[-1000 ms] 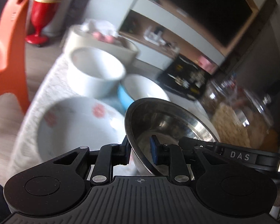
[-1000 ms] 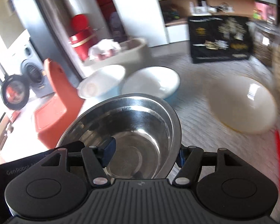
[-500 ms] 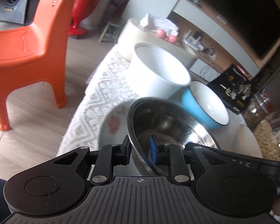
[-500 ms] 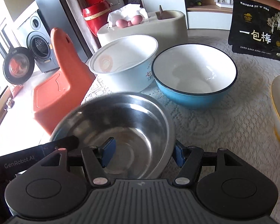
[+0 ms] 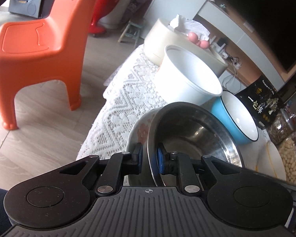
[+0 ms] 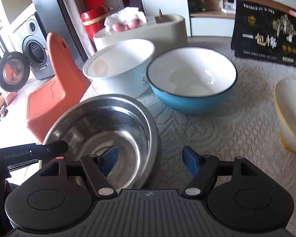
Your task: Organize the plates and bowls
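Steel gleams at the near edge of the lace-covered surface (image 6: 217,122): the steel bowl (image 5: 193,134) sits nested inside a shallow white dish with pink flower marks (image 5: 142,130), tilted a little toward that dish's far side. The left gripper (image 5: 149,160) has its jaws clenched on the steel bowl's near rim, one blue pad inside the wall and the other outside, between the steel and the flowered dish. The right gripper (image 6: 150,158) stands with its jaws released and spread wide; its left pad hangs inside the steel bowl, its right pad over the lace just beside the bowl, neither touching the rim.

Beyond the steel bowl stands a tall white bowl (image 6: 120,67), and touching its right side a blue bowl with a white inside (image 6: 191,83). Right of the blue bowl, well apart, lies a white bowl with a yellow rim (image 6: 290,114), partly cut off by the frame edge. Behind the tall white bowl is a cream tub holding tissue and pink eggs (image 6: 144,31). A black packet with gold print (image 6: 266,33) stands behind the blue bowl. An orange plastic chair (image 5: 41,43) stands on the wooden floor left of the steel bowl.
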`<state>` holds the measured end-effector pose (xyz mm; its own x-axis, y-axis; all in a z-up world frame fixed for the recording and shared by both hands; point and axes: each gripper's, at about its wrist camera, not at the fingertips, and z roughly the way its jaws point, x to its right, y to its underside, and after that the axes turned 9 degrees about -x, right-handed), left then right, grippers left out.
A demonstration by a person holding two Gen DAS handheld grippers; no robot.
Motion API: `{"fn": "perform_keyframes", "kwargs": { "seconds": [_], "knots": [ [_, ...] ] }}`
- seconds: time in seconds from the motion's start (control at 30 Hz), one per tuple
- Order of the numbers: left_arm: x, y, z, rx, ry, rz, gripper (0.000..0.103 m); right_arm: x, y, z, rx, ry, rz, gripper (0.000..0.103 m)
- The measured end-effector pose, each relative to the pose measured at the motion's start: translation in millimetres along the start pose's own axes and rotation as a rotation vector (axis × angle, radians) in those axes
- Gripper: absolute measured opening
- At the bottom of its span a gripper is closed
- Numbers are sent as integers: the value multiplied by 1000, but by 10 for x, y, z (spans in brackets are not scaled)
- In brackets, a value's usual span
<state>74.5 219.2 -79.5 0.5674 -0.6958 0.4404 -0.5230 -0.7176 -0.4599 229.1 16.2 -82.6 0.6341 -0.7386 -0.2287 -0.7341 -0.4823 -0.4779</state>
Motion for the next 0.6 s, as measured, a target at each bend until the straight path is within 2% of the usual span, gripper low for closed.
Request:
{"fn": "perform_keyframes", "kwargs": {
  "seconds": [0.13,0.23,0.27,0.37,0.5,0.6],
  "knots": [
    [-1,-5,-35,14,-3,-6,18,57,20,160,-68,-58,40,72],
    [26,-13,-160,56,-11,17,19,42,63,247,-95,-75,42,73],
    [39,-17,-202,75,-31,36,22,31,79,253,-89,-70,37,73],
    [64,-40,-181,87,-106,83,42,11,96,247,-86,-66,25,73],
    [3,-42,-4,13,-127,74,45,22,107,218,-88,-101,37,73],
    [-35,-34,84,-20,-102,55,40,9,111,233,-93,-122,38,73]
  ]
}}
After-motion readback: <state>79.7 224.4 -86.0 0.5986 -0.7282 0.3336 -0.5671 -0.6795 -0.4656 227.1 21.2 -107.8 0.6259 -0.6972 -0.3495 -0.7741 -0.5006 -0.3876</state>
